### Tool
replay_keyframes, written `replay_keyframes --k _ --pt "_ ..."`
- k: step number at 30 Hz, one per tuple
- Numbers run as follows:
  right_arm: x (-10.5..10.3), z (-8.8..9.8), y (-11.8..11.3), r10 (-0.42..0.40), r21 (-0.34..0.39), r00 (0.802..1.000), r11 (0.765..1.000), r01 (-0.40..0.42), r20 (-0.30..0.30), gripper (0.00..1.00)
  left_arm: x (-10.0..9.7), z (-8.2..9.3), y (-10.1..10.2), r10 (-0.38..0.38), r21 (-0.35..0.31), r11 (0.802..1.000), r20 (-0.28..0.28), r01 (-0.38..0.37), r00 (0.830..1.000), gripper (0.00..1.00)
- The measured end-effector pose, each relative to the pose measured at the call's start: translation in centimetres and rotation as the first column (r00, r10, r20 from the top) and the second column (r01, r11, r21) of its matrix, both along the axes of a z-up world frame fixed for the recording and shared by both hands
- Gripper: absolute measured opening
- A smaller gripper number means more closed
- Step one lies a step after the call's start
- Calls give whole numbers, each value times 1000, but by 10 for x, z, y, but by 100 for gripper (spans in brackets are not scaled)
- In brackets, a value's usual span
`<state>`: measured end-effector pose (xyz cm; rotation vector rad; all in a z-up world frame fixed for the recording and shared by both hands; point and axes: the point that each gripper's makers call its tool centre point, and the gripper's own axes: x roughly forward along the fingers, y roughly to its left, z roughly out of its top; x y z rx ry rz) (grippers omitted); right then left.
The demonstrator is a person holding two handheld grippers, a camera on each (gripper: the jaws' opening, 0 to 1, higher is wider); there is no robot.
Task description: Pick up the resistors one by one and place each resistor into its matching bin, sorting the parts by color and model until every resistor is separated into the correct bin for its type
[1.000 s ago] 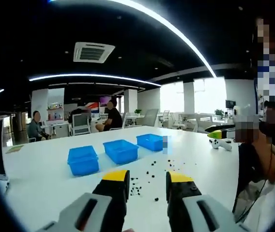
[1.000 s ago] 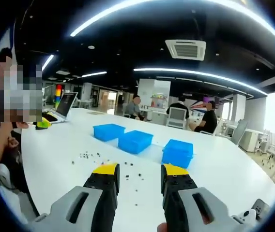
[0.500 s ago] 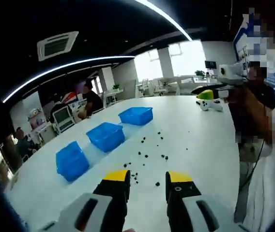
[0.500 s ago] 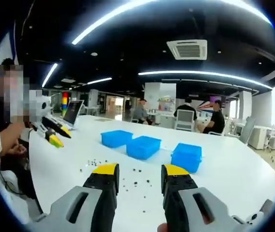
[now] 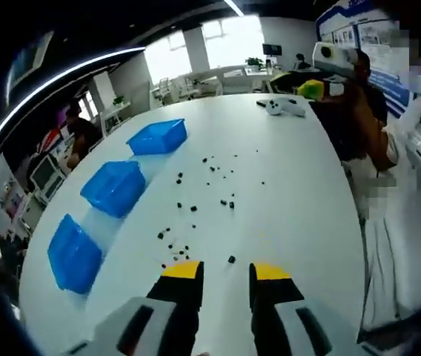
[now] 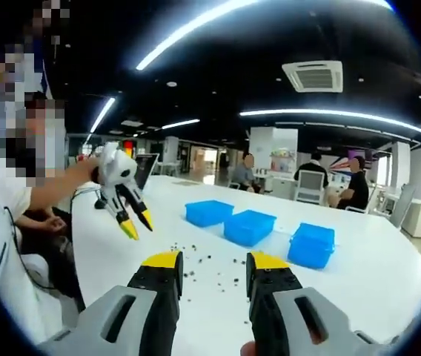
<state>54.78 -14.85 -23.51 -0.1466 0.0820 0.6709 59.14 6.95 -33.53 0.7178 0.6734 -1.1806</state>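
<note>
three blue bins point(image 5: 114, 187) sit in a row beside the loose resistors point(image 5: 209, 182) scattered on the white worktop point(image 5: 292, 185), ready for sorting; left gripper point(image 5: 223, 271) and right gripper point(image 6: 211, 260) hover above, both released, holding nothing.

An open office with a dark ceiling point(image 6: 218, 81), curved light strips point(image 6: 196, 26), an air vent point(image 6: 313, 76), bright windows point(image 5: 221, 37), desks and seated people point(image 6: 355, 189).
</note>
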Motion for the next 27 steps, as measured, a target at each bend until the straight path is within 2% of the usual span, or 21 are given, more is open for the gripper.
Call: replay_keyframes --k 2,3,5,10,15,22,25,27 --pt "0 1 0 1 11 1000 1000 -1 0 36 0 -9 -4 -42 59 997 -28 43 999 25" --pt "0 1 0 1 15 1000 1000 -1 -1 36 0 -10 -5 -45 68 997 -30 47 999 25" --pt "-1 2 0 -1 17 1000 1000 1 3 36 4 -21 -8 -80 137 987 -41 84 996 24" --pt "-4 4 -1 -4 5 1000 1000 3 11 36 7 -37 -16 -109 218 967 -99 129 989 21" --pt "-6 5 -4 -4 7 1000 1000 4 16 36 12 -43 -24 -116 235 961 -126 143 985 21" --pt "-5 5 -4 -2 2 1000 1000 2 15 36 14 -51 -20 -103 268 952 -181 150 978 19" --pt "-6 4 1 7 -10 1000 1000 -7 18 36 9 -52 -20 -71 263 955 -246 137 967 13" --pt "-6 4 4 18 -12 1000 1000 -17 19 36 2 -54 -19 -85 268 949 -284 164 955 7"
